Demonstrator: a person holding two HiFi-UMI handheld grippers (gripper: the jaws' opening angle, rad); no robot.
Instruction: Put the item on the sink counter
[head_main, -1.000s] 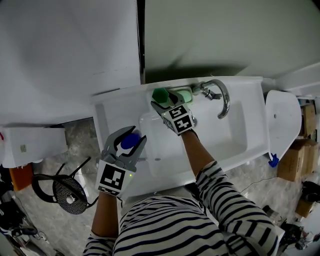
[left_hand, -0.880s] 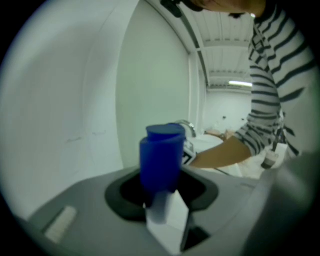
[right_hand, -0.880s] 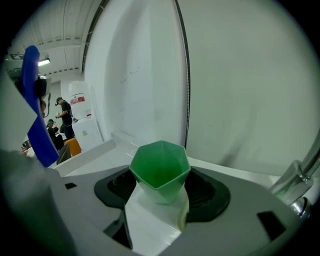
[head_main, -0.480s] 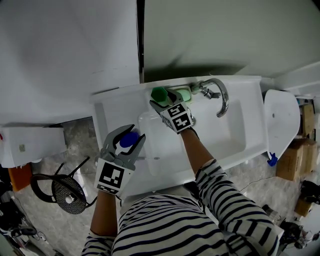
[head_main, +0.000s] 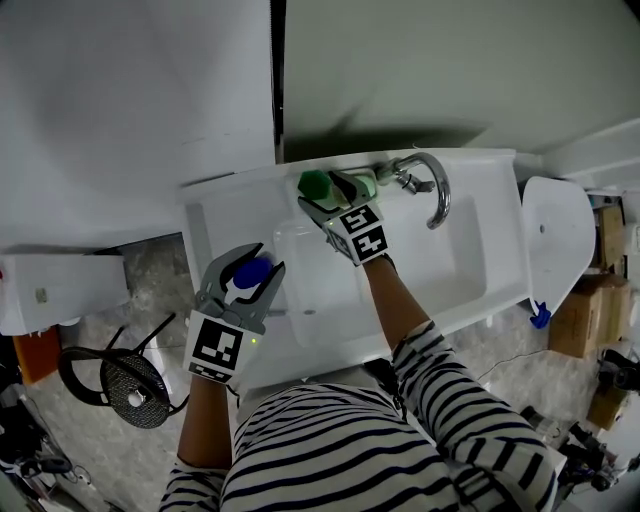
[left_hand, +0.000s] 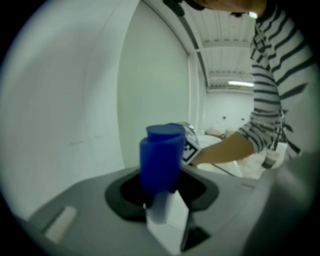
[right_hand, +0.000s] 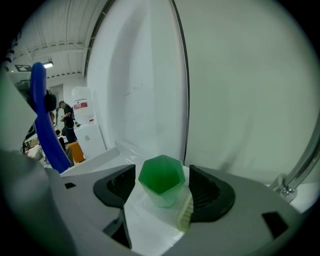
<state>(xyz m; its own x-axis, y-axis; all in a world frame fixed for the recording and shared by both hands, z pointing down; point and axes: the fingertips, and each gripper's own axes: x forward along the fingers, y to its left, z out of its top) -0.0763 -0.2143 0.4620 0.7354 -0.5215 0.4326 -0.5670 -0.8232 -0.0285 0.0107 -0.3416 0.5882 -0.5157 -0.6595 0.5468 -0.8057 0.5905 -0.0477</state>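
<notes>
Left gripper (head_main: 255, 268): clenched on the blue cup (head_main: 252, 273), raised above the front left corner of the sink (head_main: 420, 275).
Blue cup: upright between the pads, off every surface, well apart from the back ledge.
Right gripper (head_main: 328, 193): released, jaws straddling the green cup (head_main: 316, 184) with a thin gap at each pad.
Green cup: upright, mouth up, standing on the sink counter (head_main: 240, 192) against the wall, near the faucet (head_main: 432, 195).
Faucet: chrome, arched over the basin.
Sleeve (head_main: 470, 420): black and white stripes, behind the right gripper.
</notes>
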